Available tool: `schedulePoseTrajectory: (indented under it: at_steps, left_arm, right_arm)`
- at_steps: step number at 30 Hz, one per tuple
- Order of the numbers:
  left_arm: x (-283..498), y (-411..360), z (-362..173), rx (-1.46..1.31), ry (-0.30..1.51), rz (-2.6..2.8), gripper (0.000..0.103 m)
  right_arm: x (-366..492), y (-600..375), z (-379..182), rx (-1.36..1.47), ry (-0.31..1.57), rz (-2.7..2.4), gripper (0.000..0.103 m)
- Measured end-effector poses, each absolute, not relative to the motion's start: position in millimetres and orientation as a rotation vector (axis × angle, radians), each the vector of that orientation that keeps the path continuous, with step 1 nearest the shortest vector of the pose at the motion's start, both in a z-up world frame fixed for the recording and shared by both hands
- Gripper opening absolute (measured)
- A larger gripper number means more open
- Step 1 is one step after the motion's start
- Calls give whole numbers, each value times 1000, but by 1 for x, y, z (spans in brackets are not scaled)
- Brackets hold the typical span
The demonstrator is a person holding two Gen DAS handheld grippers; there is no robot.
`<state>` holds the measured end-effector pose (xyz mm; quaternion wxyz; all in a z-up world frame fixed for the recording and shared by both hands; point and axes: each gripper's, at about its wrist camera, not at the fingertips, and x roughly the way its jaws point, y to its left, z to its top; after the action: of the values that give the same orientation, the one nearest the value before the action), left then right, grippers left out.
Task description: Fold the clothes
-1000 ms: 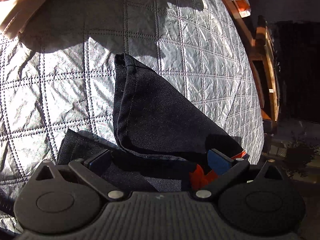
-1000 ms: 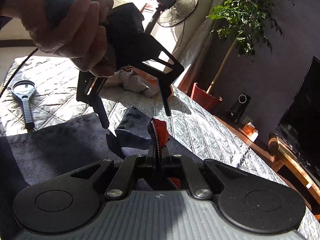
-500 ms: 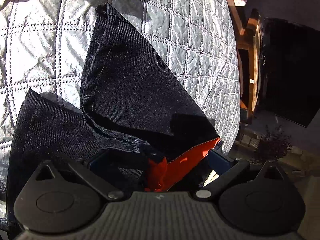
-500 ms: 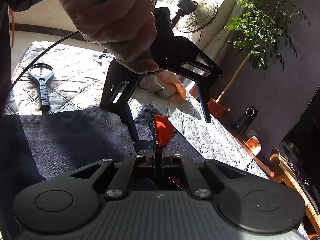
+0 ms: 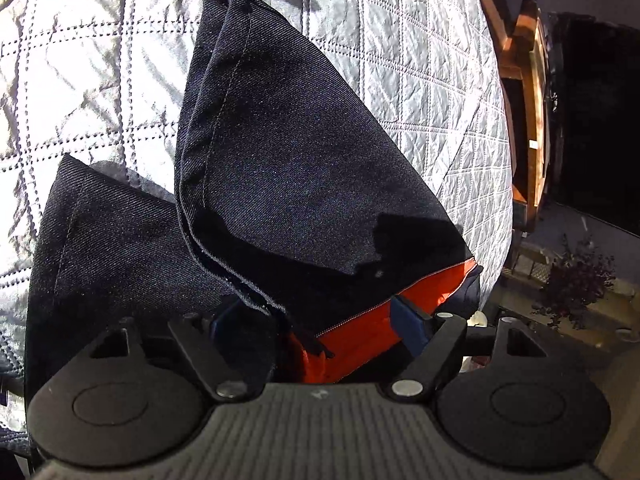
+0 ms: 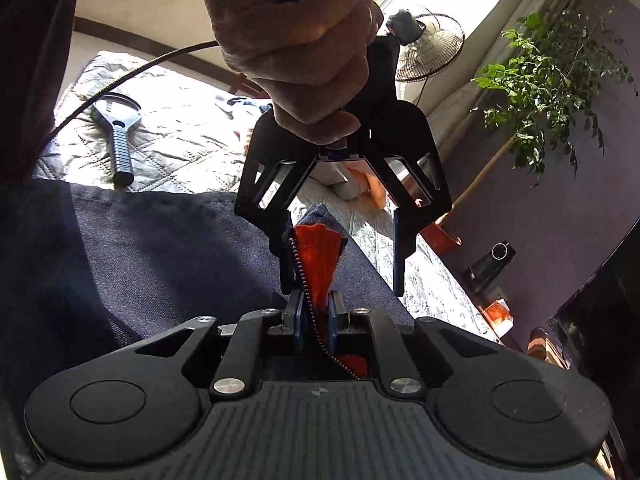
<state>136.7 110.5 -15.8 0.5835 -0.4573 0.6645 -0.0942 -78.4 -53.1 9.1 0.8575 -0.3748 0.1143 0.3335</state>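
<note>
Sunlit quilted bedding (image 5: 420, 80) covers the work surface, its silvery diamond stitching running off toward a wooden frame (image 5: 528, 92) at two o'clock in the left wrist view. On it lies the dark navy garment (image 5: 304, 184), one stitched-hem flap rising toward twelve o'clock and another spreading toward nine, with orange lining (image 5: 360, 332) and a zipper edge showing near the camera. The left gripper (image 5: 316, 328) has its jaws about half apart and closing, the bunched navy and orange cloth lying between them; the left finger is mostly buried in fabric, so whether the pads already press is hard to say. In the right wrist view the right gripper (image 6: 316, 312) has its jaws just slightly apart and opening, with the zipper (image 6: 306, 292) and orange lining standing up between the blue pads. Beyond it, at twelve o'clock, a hand (image 6: 296, 40) grips the other tool's handle. A magnifying glass (image 6: 120, 128) lies at ten o'clock, a fan (image 6: 428, 48) and leafy plant (image 6: 548, 92) toward one and two.
</note>
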Motion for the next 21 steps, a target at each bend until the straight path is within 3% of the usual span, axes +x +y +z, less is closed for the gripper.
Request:
schedulePoseTrajectory:
  at_steps: [3,4,5,7,11,16,19,21]
  left_arm:
    - [138,105,-20,-1044,1572,-210,54]
    - [140,101,-21,-1038,1575,-206,51]
    - [141,99,-22,-1032,1576,-202,45]
    - [140,101,-20,-1023,1568,-191,32]
    - [139,101,-20,-1017,1561,-180,20]
    - [133,99,-27,-1018,1594,-154,23]
    - [129,97,-29,-1010,1590,-134,31]
    - [128,95,-28,-1026,1574,-139,44]
  right_arm:
    - [-84,-58,16,-764,231,709,23]
    - [-82,-64,21,-719,247,690,33]
    - [-79,-71,27,-675,263,671,50]
    - [-71,-88,39,-568,307,615,64]
    - [-21,-160,63,-177,524,337,67]
    - [30,-284,55,434,727,-12,68]
    - [49,-336,40,680,754,-105,67]
    - [60,-362,31,790,757,-152,66]
